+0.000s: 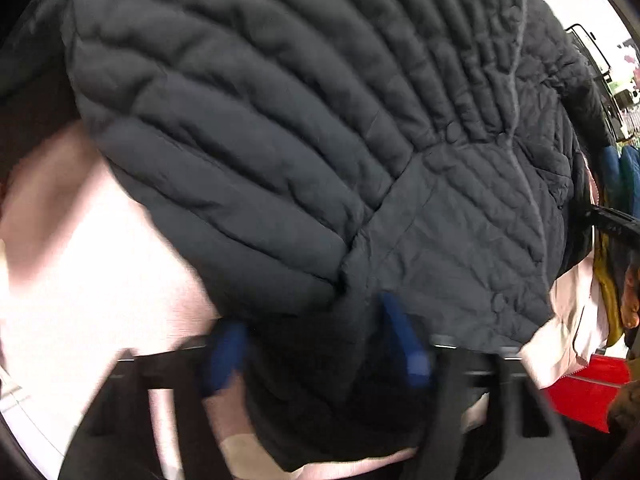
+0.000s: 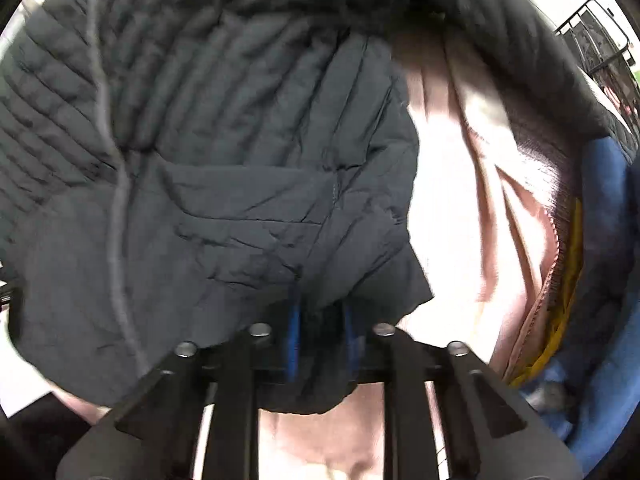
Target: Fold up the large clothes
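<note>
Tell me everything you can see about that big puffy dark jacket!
The jacket is dark grey and quilted in puffy stitched rows, with a thin, slightly wrinkled shell that looks like nylon. A pale seam line runs down it, and small round snaps show near the seams. It is bunched and draped, not flat, filling most of both views. The left gripper pinches a thick fold of it between blue fingers, and the right gripper is shut on another edge. It lies over a pink garment.
</note>
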`<state>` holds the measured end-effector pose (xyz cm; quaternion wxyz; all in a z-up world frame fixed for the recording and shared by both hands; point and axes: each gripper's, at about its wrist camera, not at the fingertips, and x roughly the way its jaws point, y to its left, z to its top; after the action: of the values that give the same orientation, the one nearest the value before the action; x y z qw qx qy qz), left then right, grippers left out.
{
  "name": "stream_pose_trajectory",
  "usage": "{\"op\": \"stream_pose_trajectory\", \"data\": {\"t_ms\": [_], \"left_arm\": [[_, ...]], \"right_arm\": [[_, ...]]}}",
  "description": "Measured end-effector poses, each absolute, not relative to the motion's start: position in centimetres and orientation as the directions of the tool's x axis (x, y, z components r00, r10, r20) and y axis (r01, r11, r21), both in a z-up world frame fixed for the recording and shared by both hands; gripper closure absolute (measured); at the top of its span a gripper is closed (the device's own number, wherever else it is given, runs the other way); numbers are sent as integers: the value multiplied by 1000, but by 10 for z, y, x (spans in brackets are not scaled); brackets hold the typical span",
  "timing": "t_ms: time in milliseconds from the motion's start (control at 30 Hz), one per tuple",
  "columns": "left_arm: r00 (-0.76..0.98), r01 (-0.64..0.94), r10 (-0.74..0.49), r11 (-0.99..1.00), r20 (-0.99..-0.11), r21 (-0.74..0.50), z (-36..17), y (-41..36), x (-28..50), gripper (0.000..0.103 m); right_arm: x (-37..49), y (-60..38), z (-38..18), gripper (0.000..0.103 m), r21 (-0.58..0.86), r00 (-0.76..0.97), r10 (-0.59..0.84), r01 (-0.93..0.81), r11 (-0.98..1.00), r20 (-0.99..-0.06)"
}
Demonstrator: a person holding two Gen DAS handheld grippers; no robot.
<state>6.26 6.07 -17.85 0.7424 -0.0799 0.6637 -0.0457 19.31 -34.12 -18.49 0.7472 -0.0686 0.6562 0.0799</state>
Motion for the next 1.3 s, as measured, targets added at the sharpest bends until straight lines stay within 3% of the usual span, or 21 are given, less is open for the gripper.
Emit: {"op": "stream_pose_trajectory", "data": {"t_ms": [100, 200, 333, 533, 667, 800, 900, 1000, 1067, 1133, 1300], "left_arm": [[146, -8, -235, 971, -961, -239, -156, 67, 56, 79], [167, 58, -242, 970, -956, -236, -132, 66, 43, 86], [147, 149, -210, 971, -967, -188, -117, 68, 14, 87], [40, 119, -183, 977, -982, -177, -147, 91, -14, 86], [-14, 66, -125, 990, -992, -126, -182, 95, -7, 71], [-10, 133, 6, 991, -1000, 5, -190, 85, 4, 37], [6, 146, -1, 989, -1000, 0, -182, 87, 19, 34], [55, 129, -33, 991, -998, -26, -160, 91, 27, 26], [92, 92, -44, 995, -995, -35, -143, 93, 26, 25], [114, 59, -51, 997, -992, -45, -130, 104, 31, 25], [194, 11, -32, 999, -980, -30, -92, 130, 54, 25]], "right_arm": [[180, -348, -152, 92, 58, 169, 94, -210, 976, -981], [158, -352, -126, 93, 89, 173, 132, -235, 968, -976], [122, -357, -115, 93, 101, 108, 134, -266, 959, -985], [70, -352, -151, 93, 148, -75, 132, -286, 947, -988], [68, -342, -190, 93, 76, -105, 45, -309, 948, -993], [80, -328, -206, 92, 40, -122, 0, -320, 947, -992], [86, -323, -208, 89, 33, -140, -17, -344, 938, -990], [90, -317, -197, 74, 45, -145, -4, -335, 941, -989], [96, -329, -189, 32, 73, -154, 29, -292, 954, -988], [97, -328, -177, 27, 66, -114, 37, -256, 965, -993], [133, -339, -145, 27, 109, -71, 98, -174, 979, -993]]}}
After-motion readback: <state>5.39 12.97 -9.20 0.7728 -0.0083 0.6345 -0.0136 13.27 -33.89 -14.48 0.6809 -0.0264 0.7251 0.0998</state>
